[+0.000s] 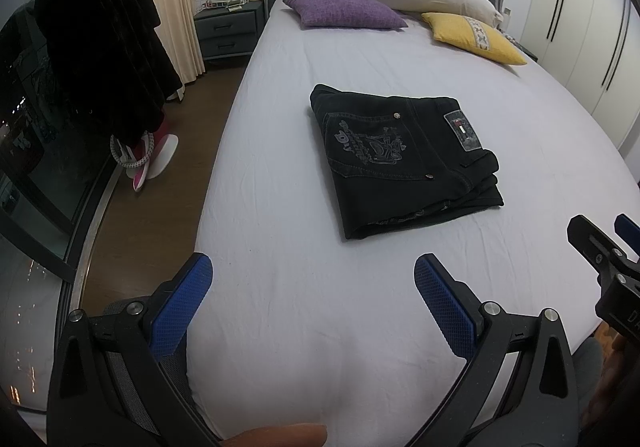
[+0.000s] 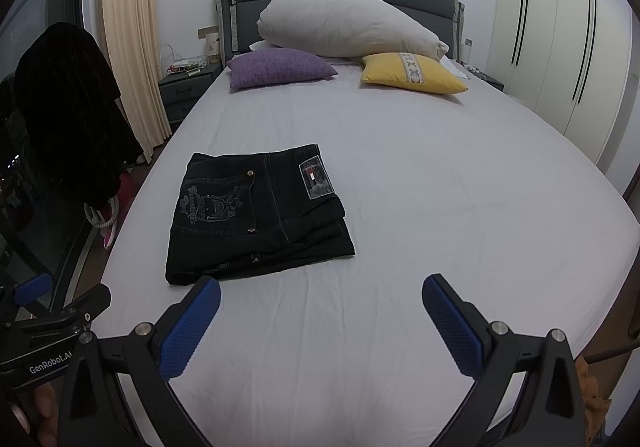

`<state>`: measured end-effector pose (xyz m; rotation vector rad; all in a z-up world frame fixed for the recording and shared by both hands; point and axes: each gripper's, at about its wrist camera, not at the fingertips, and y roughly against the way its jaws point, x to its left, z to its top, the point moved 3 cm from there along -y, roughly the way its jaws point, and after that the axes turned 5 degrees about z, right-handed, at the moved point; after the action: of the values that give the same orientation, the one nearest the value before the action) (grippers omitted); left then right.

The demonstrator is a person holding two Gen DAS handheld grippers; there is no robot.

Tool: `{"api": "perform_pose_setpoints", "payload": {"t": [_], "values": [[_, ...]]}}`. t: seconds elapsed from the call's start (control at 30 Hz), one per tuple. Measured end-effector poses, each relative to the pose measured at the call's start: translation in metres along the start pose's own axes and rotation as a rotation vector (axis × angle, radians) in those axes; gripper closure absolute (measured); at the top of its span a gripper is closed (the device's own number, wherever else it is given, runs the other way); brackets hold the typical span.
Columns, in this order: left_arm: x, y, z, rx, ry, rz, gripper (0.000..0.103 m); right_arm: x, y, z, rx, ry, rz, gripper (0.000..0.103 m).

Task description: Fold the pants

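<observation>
Black jeans point(image 1: 404, 159) lie folded into a compact rectangle on the white bed sheet point(image 1: 320, 307), back pocket and waist label facing up. They also show in the right wrist view point(image 2: 256, 215). My left gripper point(image 1: 314, 271) is open and empty, held above the sheet short of the jeans. My right gripper point(image 2: 320, 293) is open and empty, just short of the jeans' near edge and to their right. The right gripper shows at the left wrist view's right edge point(image 1: 608, 247); the left gripper shows at the right wrist view's left edge point(image 2: 52, 311).
A purple cushion point(image 2: 280, 67), a yellow cushion point(image 2: 412, 73) and a long white pillow point(image 2: 344, 27) lie at the headboard. A nightstand point(image 1: 228, 27), curtain and dark garment on a stand point(image 1: 104, 47) are left of the bed. Wardrobe doors point(image 2: 560, 47) stand right.
</observation>
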<state>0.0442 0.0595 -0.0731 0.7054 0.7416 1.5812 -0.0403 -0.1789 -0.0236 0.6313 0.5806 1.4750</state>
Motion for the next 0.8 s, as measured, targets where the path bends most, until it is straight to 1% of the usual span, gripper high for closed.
{"api": "perform_pose_setpoints", "payload": {"t": [0.33,0.43,0.8], "values": [[0.0015,-0.0005,-0.0001,0.002,-0.001,0.001,0.000,-0.0009,0.0003,0.0012,0.002,0.001,0.001,0.000],[0.0022,-0.0008,-0.0016,0.004,-0.002,0.000,0.000,0.0005,0.0003,-0.0036,0.003,-0.001,0.003,0.000],[0.0026,-0.0011,-0.0026,0.006,-0.003,0.000,0.000,0.0002,0.0001,-0.0053,0.004,0.001,0.004,0.000]]}}
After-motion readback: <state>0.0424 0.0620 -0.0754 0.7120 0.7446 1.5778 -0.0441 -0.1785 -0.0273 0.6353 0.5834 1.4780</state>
